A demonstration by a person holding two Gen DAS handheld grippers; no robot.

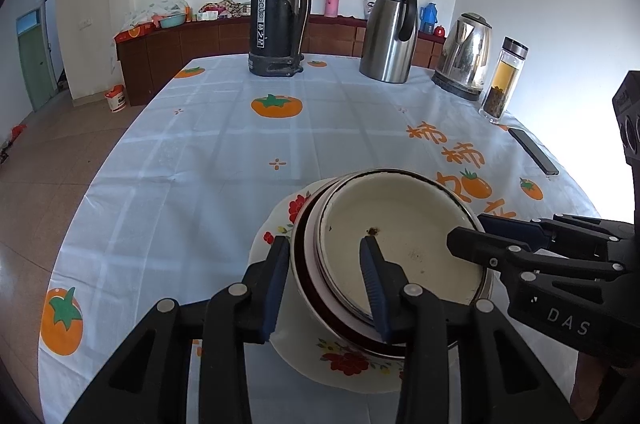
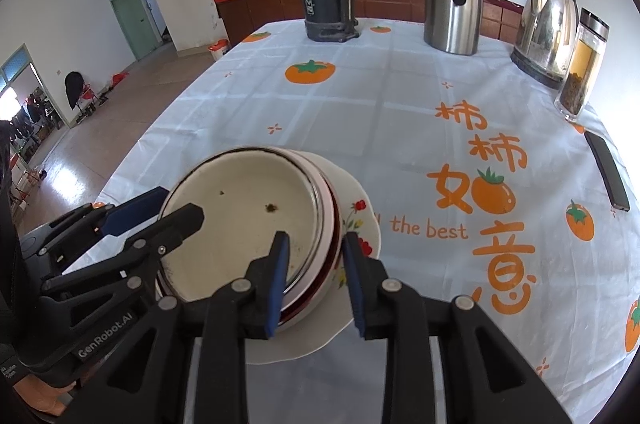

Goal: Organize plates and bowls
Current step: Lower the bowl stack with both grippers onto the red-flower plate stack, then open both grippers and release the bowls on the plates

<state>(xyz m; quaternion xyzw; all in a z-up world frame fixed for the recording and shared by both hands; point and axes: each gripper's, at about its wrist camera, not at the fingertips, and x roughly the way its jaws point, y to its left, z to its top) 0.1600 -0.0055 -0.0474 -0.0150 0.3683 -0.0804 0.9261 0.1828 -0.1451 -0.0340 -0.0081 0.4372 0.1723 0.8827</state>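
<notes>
Behind the work area, along the far edge of the tablecloth (image 1: 224, 152), stand a black thermos (image 1: 278, 8), a steel carafe (image 1: 390, 32), an electric kettle (image 1: 466, 56) and a glass tea bottle (image 1: 504, 80) with dark leaves settled at its bottom and amber liquid above; a dark phone (image 1: 534, 151) lies flat near the right edge. None of these is close to the dishes.

Stack of bowls (image 1: 400, 236) sits nested on a floral plate (image 1: 280, 224), near the table's front edge. Top bowl: cream enamel, dark rim, a few brown specks inside, otherwise nothing in it. Lower bowls show red and white rims.

Left gripper (image 1: 326, 284) straddles the stack's left wall, one finger inside, one outside; whether the pads press cannot be told. Right gripper (image 2: 316, 280) does likewise at the right wall, grip equally unclear.
</notes>
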